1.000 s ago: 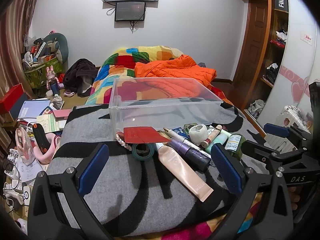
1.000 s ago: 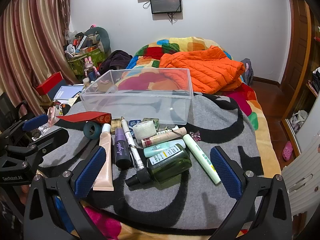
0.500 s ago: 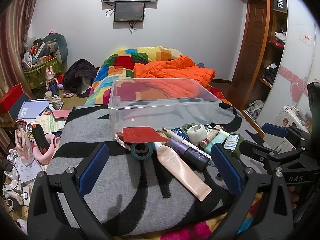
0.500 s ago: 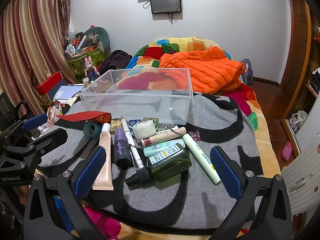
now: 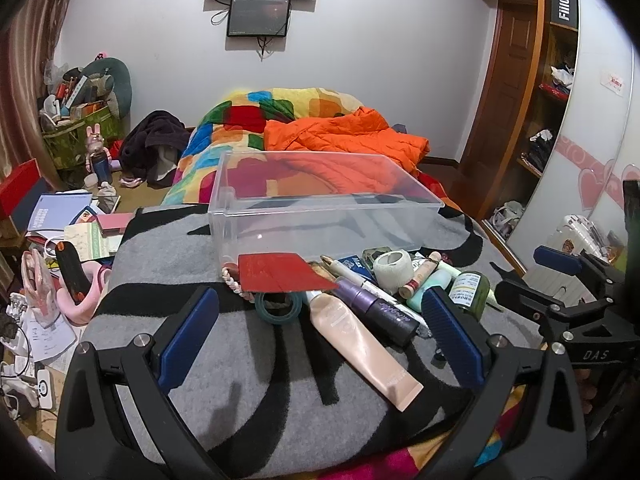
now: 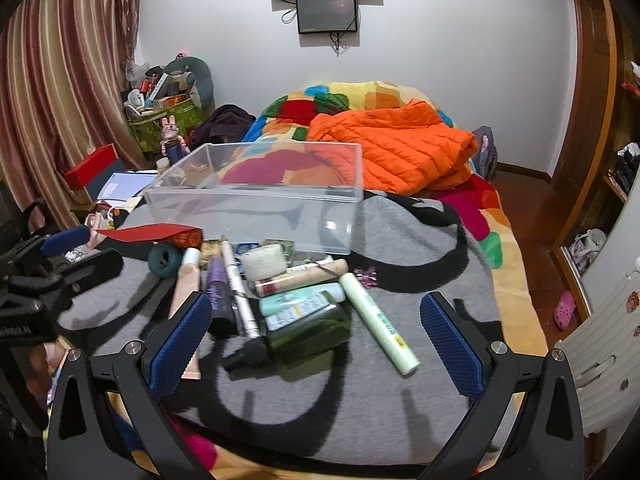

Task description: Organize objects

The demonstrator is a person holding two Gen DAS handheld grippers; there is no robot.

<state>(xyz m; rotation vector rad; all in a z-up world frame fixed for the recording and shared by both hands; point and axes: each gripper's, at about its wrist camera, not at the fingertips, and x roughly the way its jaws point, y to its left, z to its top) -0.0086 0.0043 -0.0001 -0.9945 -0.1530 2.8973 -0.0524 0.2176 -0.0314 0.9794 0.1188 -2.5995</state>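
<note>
In the left wrist view, the left gripper [image 5: 320,336] hangs low over a grey and black blanket [image 5: 168,264], jaws spread wide with nothing between the blue pads [image 5: 188,336]. At its 11 o'clock a teal tape roll [image 5: 279,307] lies flat, partly under a red card [image 5: 280,273]. At 12 o'clock stands the clear bin [image 5: 320,216], with nothing visible inside it. Toward 1 o'clock a beige tube [image 5: 362,348] and a purple tube [image 5: 378,312] lie side by side, touching; past them sit a white gauze roll [image 5: 393,266] and a green bottle [image 5: 469,292].

In the right wrist view, the right gripper [image 6: 316,334] is likewise fully open and empty, hovering above the same pile. At 11 o'clock the purple tube [image 6: 218,300] and a silver pen [image 6: 240,296] lie parallel. The green bottle [image 6: 310,324] lies on its side almost at centre. At 1 o'clock a pale green tube [image 6: 380,324] slants away from the heap. The bin [image 6: 256,212] sits at 12 o'clock, just behind the clutter, with an orange jacket [image 6: 400,148] beyond it.
</note>
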